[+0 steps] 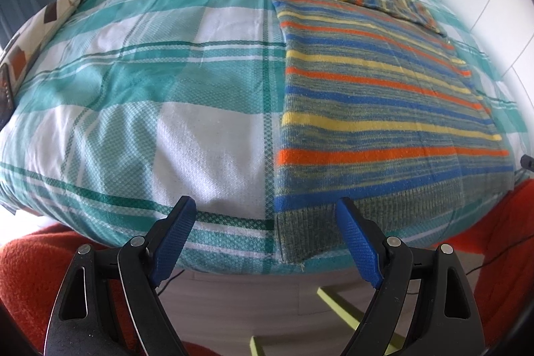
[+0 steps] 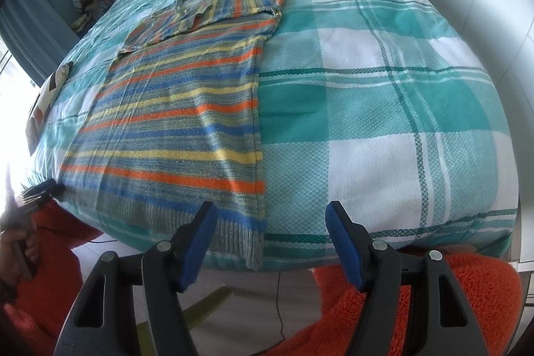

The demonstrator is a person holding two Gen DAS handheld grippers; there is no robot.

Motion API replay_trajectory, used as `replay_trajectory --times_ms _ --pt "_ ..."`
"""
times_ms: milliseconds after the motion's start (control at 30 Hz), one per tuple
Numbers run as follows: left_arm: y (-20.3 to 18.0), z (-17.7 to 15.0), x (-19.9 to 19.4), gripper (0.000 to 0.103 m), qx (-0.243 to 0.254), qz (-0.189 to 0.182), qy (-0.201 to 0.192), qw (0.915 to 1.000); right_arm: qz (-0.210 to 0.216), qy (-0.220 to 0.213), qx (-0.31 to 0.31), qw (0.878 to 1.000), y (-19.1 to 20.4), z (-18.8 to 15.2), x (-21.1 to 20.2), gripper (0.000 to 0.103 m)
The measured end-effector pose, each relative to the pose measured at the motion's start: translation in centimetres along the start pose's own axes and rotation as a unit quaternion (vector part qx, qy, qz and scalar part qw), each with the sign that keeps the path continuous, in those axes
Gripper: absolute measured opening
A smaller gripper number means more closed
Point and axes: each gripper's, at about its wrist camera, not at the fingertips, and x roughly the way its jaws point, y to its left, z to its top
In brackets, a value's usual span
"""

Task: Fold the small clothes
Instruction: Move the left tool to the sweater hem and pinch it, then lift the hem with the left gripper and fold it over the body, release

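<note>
Both claws hung empty with jaws wide, left claw (image 1: 265, 206) and right claw (image 2: 270, 211), above the striped sweater's (image 1: 383, 109) ribbed hem; it lay flat, sleeves folded in, on the checked bed (image 1: 150, 89).

Bright daylight; blown-out glare at left edge, right wrist view; strong fisheye bulge, dark vignetted corners; soft shadows.

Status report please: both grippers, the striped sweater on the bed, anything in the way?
Left gripper open, empty. Right gripper open, empty. Striped sweater flat, sleeves folded in, hem at bed edge. Nothing in the way.
</note>
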Motion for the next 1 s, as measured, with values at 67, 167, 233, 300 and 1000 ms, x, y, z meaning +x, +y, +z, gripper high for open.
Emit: replay_trajectory --times_ms 67,167,233,300,1000 --pt "0.0 0.0 0.2 0.087 0.003 0.004 0.002 1.0000 0.003 0.004 0.003 1.000 -0.1 -0.1 0.1 0.067" --pt "0.0 0.0 0.3 0.087 0.005 0.006 0.005 1.0000 0.004 0.012 0.009 1.000 -0.3 0.0 0.5 0.067" --pt "0.1 0.0 0.4 0.087 0.004 0.006 0.006 1.0000 0.004 0.018 0.009 1.000 -0.3 0.0 0.8 0.067" --pt "0.0 0.2 0.7 0.087 0.004 0.004 0.009 0.9999 0.007 0.025 0.003 1.000 -0.1 0.0 1.0 0.067" --pt "1.4 4.1 -1.2 0.002 -0.069 -0.180 0.074 0.9784 0.172 0.072 0.058 0.981 0.8 4.1 2.6 0.004"
